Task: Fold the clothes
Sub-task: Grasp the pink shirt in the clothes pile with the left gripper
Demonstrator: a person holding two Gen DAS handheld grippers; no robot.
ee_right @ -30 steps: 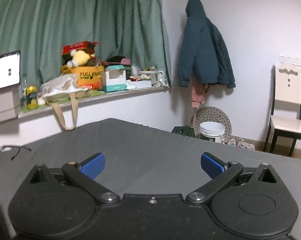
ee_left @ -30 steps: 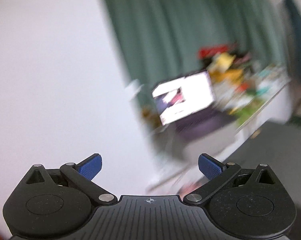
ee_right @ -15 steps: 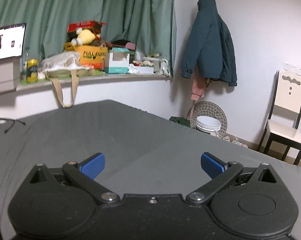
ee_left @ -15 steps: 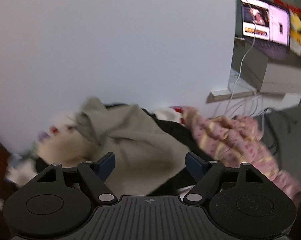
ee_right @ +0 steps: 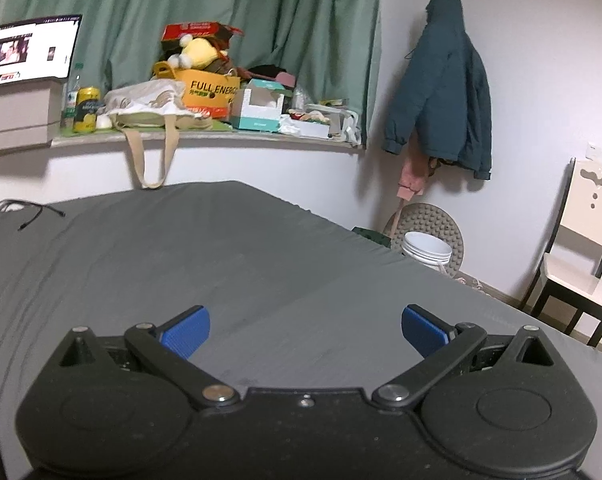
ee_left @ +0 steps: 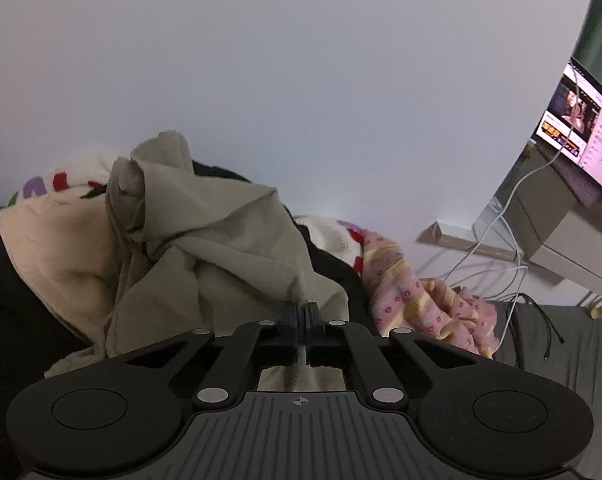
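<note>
In the left wrist view a heap of clothes lies against the white wall. It holds a khaki-green garment (ee_left: 221,240), a beige one (ee_left: 61,248), a pink patterned knit (ee_left: 413,300), black cloth (ee_left: 13,320) and a white knit with red marks (ee_left: 81,172). My left gripper (ee_left: 301,316) is shut, its fingertips pinching the lower edge of the khaki-green garment; a strip of cloth shows under the closed fingers. In the right wrist view my right gripper (ee_right: 305,332) is open above the bare grey bed sheet (ee_right: 221,260), with nothing between its blue pads (ee_right: 187,332).
A lit laptop (ee_left: 577,128) on a grey box stands right of the heap, with cables (ee_left: 513,240) trailing onto the sheet. Beyond the bed are a cluttered window ledge (ee_right: 221,134), a hanging teal jacket (ee_right: 445,92), a white bucket (ee_right: 425,248) and a chair (ee_right: 581,248).
My left gripper swung from the curtain and laptop down to the clothes heap, moved in close and shut on the khaki-green garment. The right gripper shifted only slightly and stayed open.
</note>
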